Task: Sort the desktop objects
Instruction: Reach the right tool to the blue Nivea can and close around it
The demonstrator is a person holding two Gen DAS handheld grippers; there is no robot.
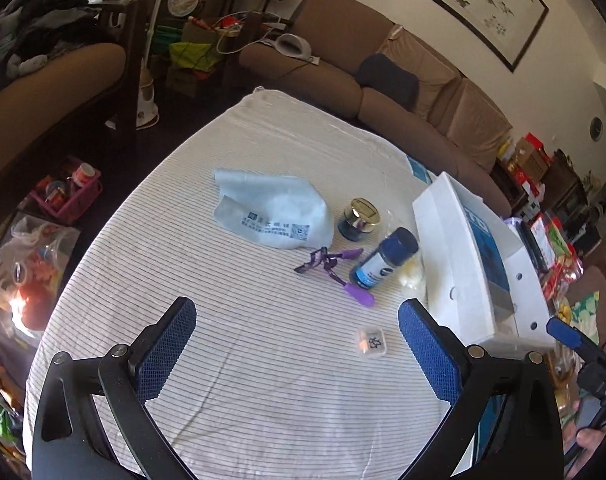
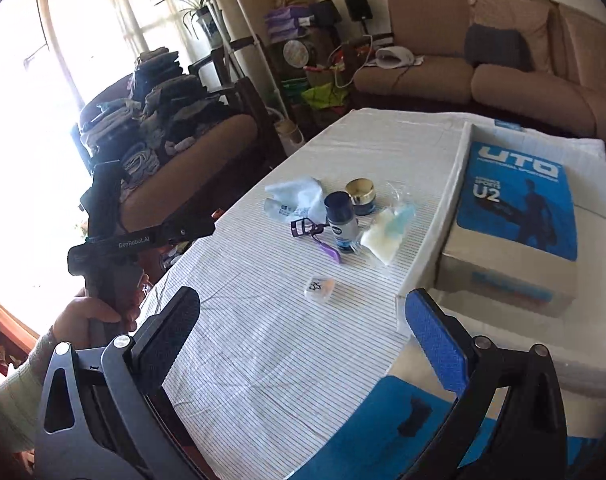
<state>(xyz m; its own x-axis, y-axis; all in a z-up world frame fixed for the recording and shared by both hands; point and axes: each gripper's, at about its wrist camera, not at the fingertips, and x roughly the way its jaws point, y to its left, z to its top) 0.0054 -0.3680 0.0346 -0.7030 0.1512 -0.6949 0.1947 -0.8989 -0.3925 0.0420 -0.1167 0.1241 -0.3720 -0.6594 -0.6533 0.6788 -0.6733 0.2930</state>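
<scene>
Both claws, left claw (image 1: pixel 297 354) and right claw (image 2: pixel 303 334), gape wide, holding nothing, over the bench's (image 1: pixel 223 360) near edge. Small plastic case (image 1: pixel 370 343) nearest: light, stiff, slippery; pinch its flat sides. Bottle (image 1: pixel 383 258) mid-bench rolls.

Print on the pale cloth (image 1: pixel 271 212) is too small to read. The small clear case (image 1: pixel 370 343) holds unidentifiable contents (blurred). The white box (image 2: pixel 515 216) runs past the frame's right edge.

Brown sofa (image 2: pixel 483 76), bright curtained window (image 2: pixel 31 92), framed painting (image 1: pixel 475 0)
</scene>
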